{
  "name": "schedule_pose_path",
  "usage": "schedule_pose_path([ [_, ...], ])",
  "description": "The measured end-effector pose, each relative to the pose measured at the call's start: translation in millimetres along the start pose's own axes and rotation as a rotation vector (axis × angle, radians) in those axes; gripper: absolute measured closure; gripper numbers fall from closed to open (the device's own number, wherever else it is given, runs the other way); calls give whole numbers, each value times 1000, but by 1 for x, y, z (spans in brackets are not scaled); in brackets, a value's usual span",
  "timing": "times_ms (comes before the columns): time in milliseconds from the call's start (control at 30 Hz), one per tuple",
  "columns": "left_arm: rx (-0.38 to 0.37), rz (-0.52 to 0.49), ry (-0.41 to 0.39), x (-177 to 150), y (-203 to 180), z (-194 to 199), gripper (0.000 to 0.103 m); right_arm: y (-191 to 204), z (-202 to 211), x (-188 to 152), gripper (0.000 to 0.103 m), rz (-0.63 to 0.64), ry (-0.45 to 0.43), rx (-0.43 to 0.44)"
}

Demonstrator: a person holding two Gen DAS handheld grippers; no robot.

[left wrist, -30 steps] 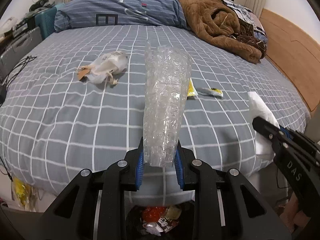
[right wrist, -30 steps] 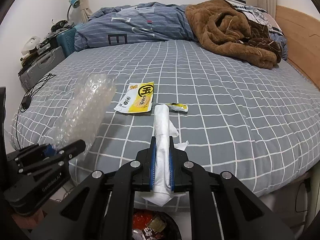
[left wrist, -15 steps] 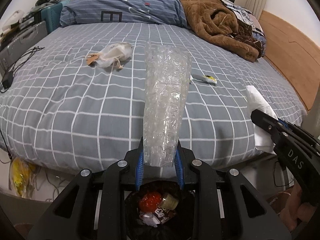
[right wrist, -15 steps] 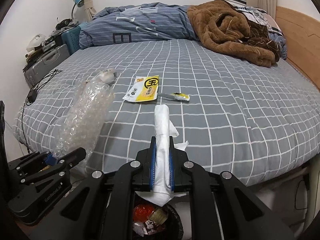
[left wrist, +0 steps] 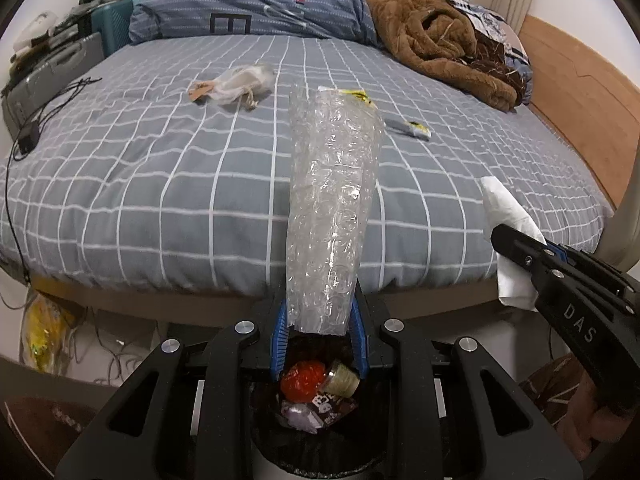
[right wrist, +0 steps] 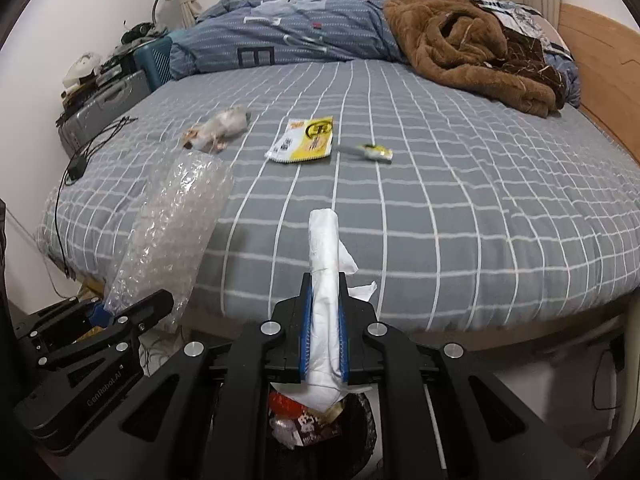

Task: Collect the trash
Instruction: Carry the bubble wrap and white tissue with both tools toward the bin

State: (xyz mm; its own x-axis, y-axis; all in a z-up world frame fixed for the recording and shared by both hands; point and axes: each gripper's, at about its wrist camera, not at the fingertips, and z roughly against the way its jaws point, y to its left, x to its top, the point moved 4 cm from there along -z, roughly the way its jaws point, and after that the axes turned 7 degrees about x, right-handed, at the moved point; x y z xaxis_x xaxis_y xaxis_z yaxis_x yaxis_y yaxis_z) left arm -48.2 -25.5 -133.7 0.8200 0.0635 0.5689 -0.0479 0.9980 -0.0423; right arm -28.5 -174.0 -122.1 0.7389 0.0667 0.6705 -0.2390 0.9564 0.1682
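My left gripper (left wrist: pixel 319 320) is shut on a tall roll of clear bubble wrap (left wrist: pixel 332 208), held upright over a black trash bin (left wrist: pixel 316 400) that holds wrappers. My right gripper (right wrist: pixel 323 320) is shut on a rolled white tissue (right wrist: pixel 325 272) above the same trash bin (right wrist: pixel 316 420). Each gripper shows in the other's view: the right gripper (left wrist: pixel 516 240) at the right edge, the left gripper (right wrist: pixel 132 312) at the lower left. On the grey checked bed (right wrist: pixel 440 200) lie a yellow-white snack packet (right wrist: pixel 305 140), a small wrapper (right wrist: pixel 374 152) and a crumpled clear bag (right wrist: pixel 220 128).
A brown blanket (right wrist: pixel 472 48) and blue duvet (right wrist: pixel 288 36) are piled at the head of the bed. A wooden headboard (left wrist: pixel 580 92) runs along the right. Cables (left wrist: pixel 36 128) hang off the bed's left edge beside a suitcase (right wrist: pixel 104 108). A yellow bag (left wrist: pixel 44 332) lies on the floor.
Both grippers have drawn back from the bed with their loads. The bed edge has receded and more of the trash bin now shows beneath the fingers.
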Motion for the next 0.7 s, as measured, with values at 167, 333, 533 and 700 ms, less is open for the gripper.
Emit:
schedule_pose_path([
  [167, 4, 4, 22, -16, 4, 1, 78, 4, 2, -15, 93, 9, 17, -3],
  [333, -1, 7, 51, -35, 8, 2, 78, 4, 4, -29, 93, 4, 37, 0],
  [533, -10, 20, 85, -60, 11, 6, 78, 4, 4, -51, 93, 1, 75, -12],
  [700, 2, 4, 128, -79, 9, 2, 78, 6, 1, -68, 93, -2, 117, -12],
])
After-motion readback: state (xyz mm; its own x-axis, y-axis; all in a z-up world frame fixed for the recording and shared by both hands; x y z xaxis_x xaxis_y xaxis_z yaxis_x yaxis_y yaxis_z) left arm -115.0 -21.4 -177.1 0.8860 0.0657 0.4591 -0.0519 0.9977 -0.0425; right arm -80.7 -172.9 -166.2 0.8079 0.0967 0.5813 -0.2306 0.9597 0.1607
